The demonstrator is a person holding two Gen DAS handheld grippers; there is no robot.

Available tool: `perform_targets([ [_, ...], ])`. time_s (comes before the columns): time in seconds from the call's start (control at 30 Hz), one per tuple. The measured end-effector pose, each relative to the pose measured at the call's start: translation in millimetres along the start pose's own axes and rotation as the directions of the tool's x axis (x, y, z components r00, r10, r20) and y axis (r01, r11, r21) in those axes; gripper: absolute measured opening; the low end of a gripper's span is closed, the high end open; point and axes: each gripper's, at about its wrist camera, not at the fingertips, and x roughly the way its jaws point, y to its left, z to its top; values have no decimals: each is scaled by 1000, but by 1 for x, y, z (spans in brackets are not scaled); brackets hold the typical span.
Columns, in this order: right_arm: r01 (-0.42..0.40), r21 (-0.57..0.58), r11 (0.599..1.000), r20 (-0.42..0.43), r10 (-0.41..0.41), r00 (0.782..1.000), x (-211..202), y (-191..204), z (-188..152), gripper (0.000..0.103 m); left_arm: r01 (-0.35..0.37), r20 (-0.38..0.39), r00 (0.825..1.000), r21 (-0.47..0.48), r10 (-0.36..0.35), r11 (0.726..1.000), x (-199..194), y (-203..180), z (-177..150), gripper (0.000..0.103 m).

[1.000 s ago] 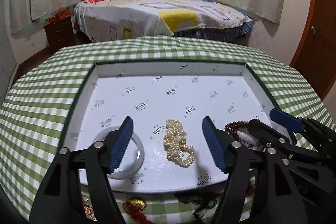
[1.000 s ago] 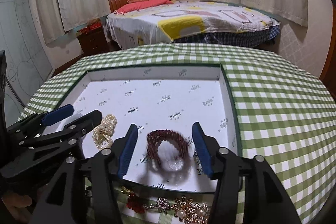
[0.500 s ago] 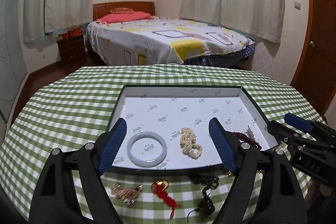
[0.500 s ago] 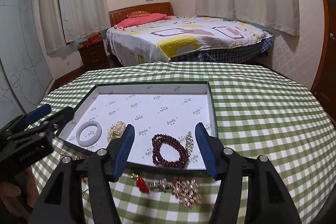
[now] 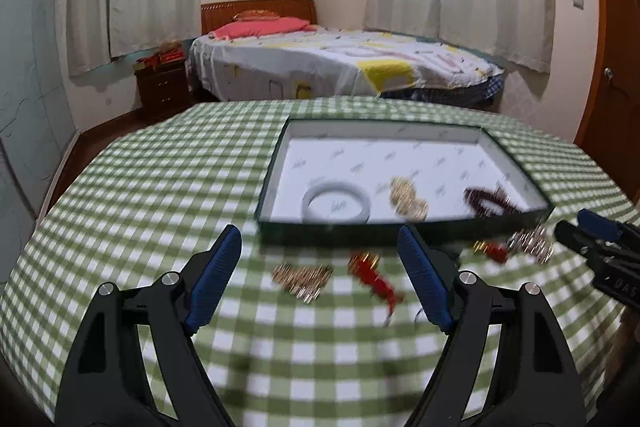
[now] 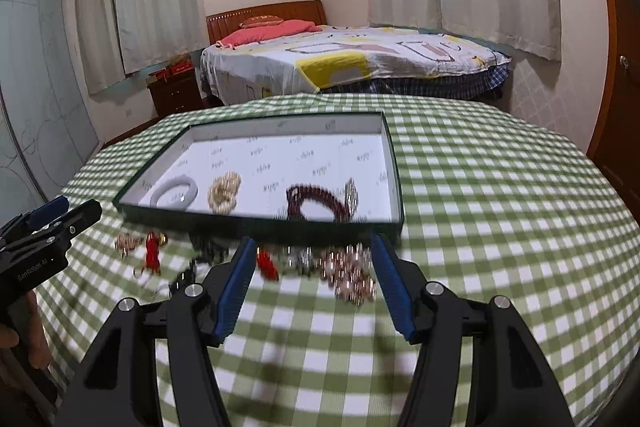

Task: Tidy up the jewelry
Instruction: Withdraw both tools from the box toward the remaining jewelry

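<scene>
A shallow dark-green tray (image 5: 384, 134) with a white printed floor holds a white bangle (image 5: 336, 201), a pearl strand (image 5: 408, 203) and dark red beads (image 5: 488, 201). In the right wrist view the same tray (image 6: 288, 126) also holds a silver brooch (image 6: 351, 195). Loose on the checked cloth before it lie a gold piece (image 5: 302, 277), a red charm (image 5: 374, 275) and a pearl cluster (image 6: 350, 273). My left gripper (image 5: 319, 241) hangs open and empty above the gold and red pieces. My right gripper (image 6: 314, 245) is open and empty over the cluster.
The round table wears a green checked cloth (image 6: 500, 207) that falls away at the edges. A dark necklace (image 6: 208, 251) and small silver pieces (image 6: 300, 257) lie near the tray's front wall. A bed (image 5: 340, 63) and a nightstand (image 5: 160, 91) stand beyond.
Both grippers have drawn back from the tray, leaving the pearls and red beads lying in it. The loose jewelry in front of the tray now lies between the fingers. The left jaws stand wider.
</scene>
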Motion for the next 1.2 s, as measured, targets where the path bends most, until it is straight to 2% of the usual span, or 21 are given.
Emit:
perform_targets([
  [0.23, -3, -4, 1000, -24, 3, 1000, 1, 2, -19, 59, -19, -60, 998, -33, 17, 999, 6, 14, -20, 79],
  [0.7, -3, 8, 1000, -43, 3, 999, 8, -2, -22, 59, -31, -183, 983, -64, 19, 997, 53, 25, -12, 75],
  [0.73, -3, 9, 1000, -46, 3, 999, 9, -3, -22, 59, -26, -206, 978, -67, 12, 997, 58, 25, -12, 73],
  [0.77, -3, 10, 1000, -49, 3, 999, 10, -3, -22, 59, -22, -229, 974, -70, 5, 997, 63, 25, -13, 64],
  [0.87, -4, 13, 1000, -61, 5, 998, 14, -4, -22, 59, -14, -271, 963, -84, -10, 996, 72, 27, -15, 62],
  [0.93, -3, 17, 1000, -67, 4, 998, 16, -6, -22, 59, -9, -269, 963, -84, -14, 996, 71, 27, -14, 59],
  [0.97, -2, 18, 1000, -69, 3, 998, 16, -6, -22, 59, -5, -267, 963, -82, -18, 997, 71, 26, -14, 52],
  [1.0, 0, 20, 1000, -72, 2, 997, 17, -7, -22, 59, 2, -265, 964, -80, -23, 997, 70, 25, -14, 40],
  [1.07, 4, 25, 1000, -78, -2, 997, 19, -10, -22, 59, 10, -260, 965, -69, -28, 998, 70, 23, -14, 26],
  [1.2, 8, 33, 999, -84, -5, 996, 20, -12, -22, 59, 22, -252, 967, -79, -41, 997, 68, 24, -15, 18],
])
